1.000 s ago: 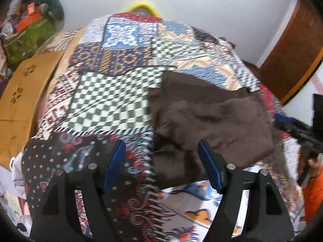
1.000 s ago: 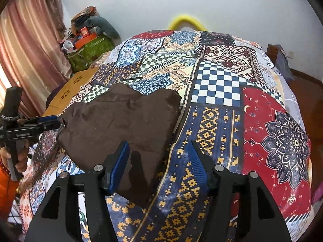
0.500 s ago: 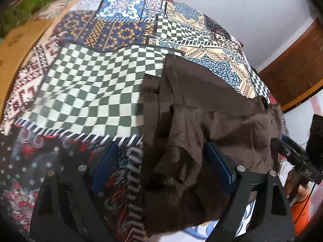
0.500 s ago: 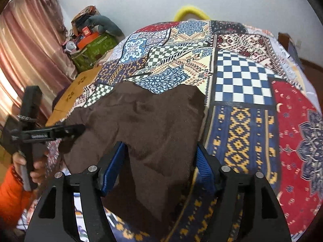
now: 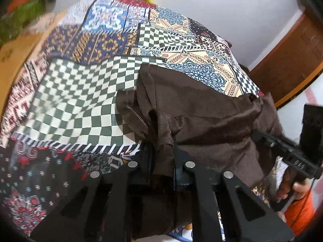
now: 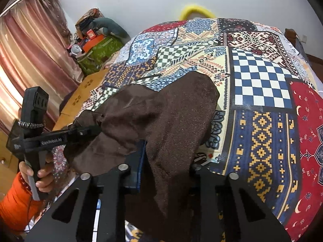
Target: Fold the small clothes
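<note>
- Left wrist view, far left of the left gripper (image 5: 162, 157): a wooden board (image 5: 14, 52) lies beside the bed, with a blurred green bag (image 5: 22, 14) beyond it.
- Ahead and to the left of that gripper: a patchwork bedspread (image 5: 80, 100) covers the bed, with a green-and-white checked patch nearest the fingers.
- Centre: the left gripper's two black arms are drawn close together, pinching a bunched corner of a brown garment (image 5: 201, 111). A short zip shows on the cloth just ahead of the pinch.
- To the right of that gripper: the garment stretches across, lifted off the bedspread, to the right gripper (image 5: 260, 136), which meets its far corner. A brown wooden door (image 5: 292, 60) stands beyond.
- Right wrist view, far left of the right gripper (image 6: 165, 161): pink curtains (image 6: 30, 50) hang, and a hand in an orange sleeve holds the left gripper (image 6: 97, 129), closed on the garment's corner.
- Centre: the brown garment (image 6: 171, 117) drapes over the right gripper's fingers, which stand close together with cloth between them. The fingertips are hidden by the fabric.
- To the right of that gripper: the bedspread (image 6: 262, 133) shows blue checked, yellow diamond and red patches.
</note>
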Available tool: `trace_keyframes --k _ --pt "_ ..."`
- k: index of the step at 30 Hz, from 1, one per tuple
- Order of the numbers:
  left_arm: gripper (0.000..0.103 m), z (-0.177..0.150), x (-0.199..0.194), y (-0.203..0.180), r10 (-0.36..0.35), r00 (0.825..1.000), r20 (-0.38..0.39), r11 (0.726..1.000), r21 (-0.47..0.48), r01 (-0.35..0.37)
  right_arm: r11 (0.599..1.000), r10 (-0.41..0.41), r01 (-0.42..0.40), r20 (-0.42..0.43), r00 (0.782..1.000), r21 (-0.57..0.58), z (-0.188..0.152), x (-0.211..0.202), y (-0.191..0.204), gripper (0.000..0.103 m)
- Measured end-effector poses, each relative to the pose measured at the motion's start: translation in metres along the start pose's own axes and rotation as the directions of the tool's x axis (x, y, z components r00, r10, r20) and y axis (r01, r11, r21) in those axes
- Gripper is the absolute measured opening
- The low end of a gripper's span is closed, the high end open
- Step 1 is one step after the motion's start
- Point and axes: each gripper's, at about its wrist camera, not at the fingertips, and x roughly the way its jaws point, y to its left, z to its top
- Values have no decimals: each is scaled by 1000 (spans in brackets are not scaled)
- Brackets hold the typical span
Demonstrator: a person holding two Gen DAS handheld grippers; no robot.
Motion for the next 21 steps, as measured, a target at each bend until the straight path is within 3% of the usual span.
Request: trace_keyframes --k 12,21 --pt "12 -14 -104 -19 41 985 169 997 65 -52 992 30 -18 95 995 -122 8 -56 65 16" --pt "12 -36 -170 13 82 970 229 995 39 -93 984 105 -88 110 988 -153 1 -61 121 16"
